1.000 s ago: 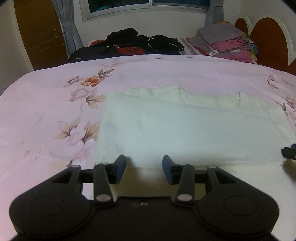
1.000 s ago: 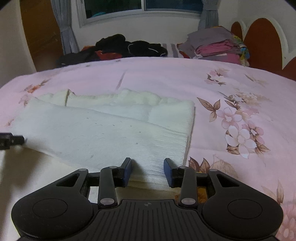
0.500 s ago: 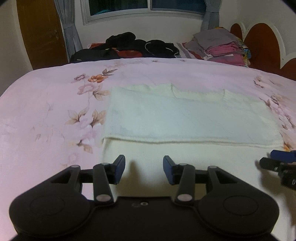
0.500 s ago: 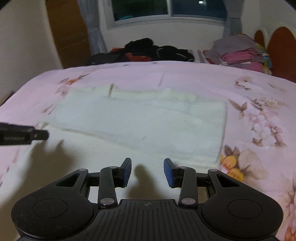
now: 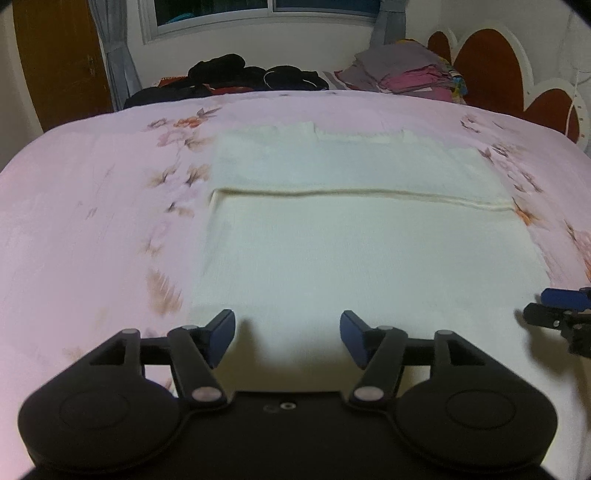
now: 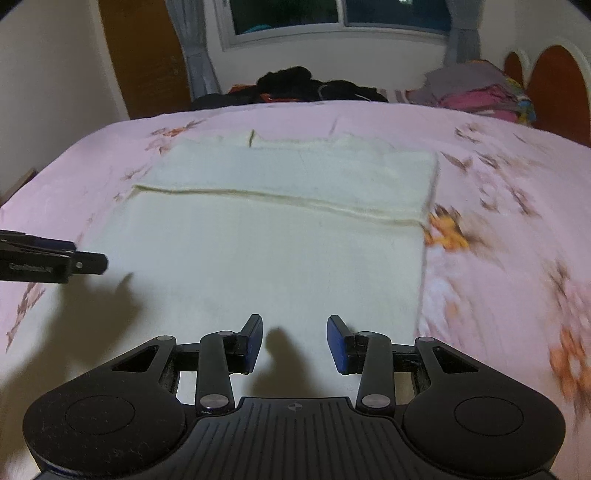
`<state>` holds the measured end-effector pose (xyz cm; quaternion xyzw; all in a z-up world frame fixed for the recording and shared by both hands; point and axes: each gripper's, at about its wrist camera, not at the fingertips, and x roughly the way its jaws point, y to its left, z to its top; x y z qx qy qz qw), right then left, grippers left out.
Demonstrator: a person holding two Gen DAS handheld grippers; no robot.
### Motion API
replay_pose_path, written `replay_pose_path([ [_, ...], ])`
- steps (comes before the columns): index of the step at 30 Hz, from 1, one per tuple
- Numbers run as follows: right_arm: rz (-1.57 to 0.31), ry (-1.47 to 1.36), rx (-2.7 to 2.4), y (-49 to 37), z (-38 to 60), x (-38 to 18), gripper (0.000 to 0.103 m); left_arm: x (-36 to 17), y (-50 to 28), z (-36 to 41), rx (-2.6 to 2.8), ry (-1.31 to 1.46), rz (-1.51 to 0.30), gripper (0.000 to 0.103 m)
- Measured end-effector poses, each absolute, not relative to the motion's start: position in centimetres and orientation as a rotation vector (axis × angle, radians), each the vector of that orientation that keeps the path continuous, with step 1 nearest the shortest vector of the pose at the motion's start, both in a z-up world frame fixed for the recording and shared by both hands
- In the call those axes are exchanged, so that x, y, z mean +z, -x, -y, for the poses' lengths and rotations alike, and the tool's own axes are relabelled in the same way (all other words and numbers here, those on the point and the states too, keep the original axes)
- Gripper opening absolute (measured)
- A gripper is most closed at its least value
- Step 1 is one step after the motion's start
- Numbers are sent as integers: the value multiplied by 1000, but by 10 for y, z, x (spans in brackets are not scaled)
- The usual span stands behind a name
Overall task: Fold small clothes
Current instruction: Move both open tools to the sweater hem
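Cream cloth (image 5: 351, 258) fills the near ground in both wrist views, spread flat on a pink floral bedspread (image 5: 92, 221). Closest to the lens in the left wrist view, the left tool (image 5: 287, 334) hangs just above the cloth's near part; its blue pads stand well apart and are spreading wider, with nothing between them but the fabric lying below. At the right edge of that view the tip of the right tool (image 5: 557, 314) pokes in over the cloth's near right corner.

In the right wrist view, the right tool (image 6: 294, 341) also hovers over the near part of the cloth (image 6: 277, 258); its jaws stand partly apart and grip nothing. The left tool (image 6: 55, 258) reaches in from the left edge, above the cloth's left border.

Farther off, a folded layer of the cloth lies doubled over the far half, and its hem runs as a raised line across the whole width. Beyond the fold, the cloth's far edge looks uneven.

Past the cloth, the bedspread runs on to a heap of dark clothes (image 5: 240, 77) at the far side of the bed. To the right of it sits a stack of folded clothes (image 5: 406, 74) in grey and pink, beside a red headboard (image 5: 491, 74) with a white rim. A window (image 6: 332, 18) with grey curtains closes the view.
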<state>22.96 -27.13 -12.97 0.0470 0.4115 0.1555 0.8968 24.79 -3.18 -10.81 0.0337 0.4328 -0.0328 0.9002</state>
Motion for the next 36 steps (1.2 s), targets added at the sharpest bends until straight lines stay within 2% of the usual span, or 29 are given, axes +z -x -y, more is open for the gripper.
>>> replay_pose_path([
  [10,-878,-130,199,-138,272,-116,40,-104,-170,-17,-80,-70,-898,63],
  [11,-879,-137,186,-130,272,-115,44,-104,-164,-22,-81,-68,-898,63],
  [12,-879,-145,171,-121,272,-113,59,-104,-157,-27,-80,-66,-901,63],
  [13,-875,-147,160,-113,272,-113,68,-104,-152,-31,-79,-60,-906,63],
  [14,-868,-144,149,-104,272,-112,73,-104,-147,-36,-81,-53,-909,63],
  [28,-914,-185,57,-41,262,-120,72,-117,-96,-69,-120,29,-951,61],
  [34,-945,-209,32,-30,263,-130,72,-125,-85,-73,-164,67,-972,54],
  [36,-950,-224,26,-29,264,-132,71,-127,-83,-73,-174,85,-977,45],
])
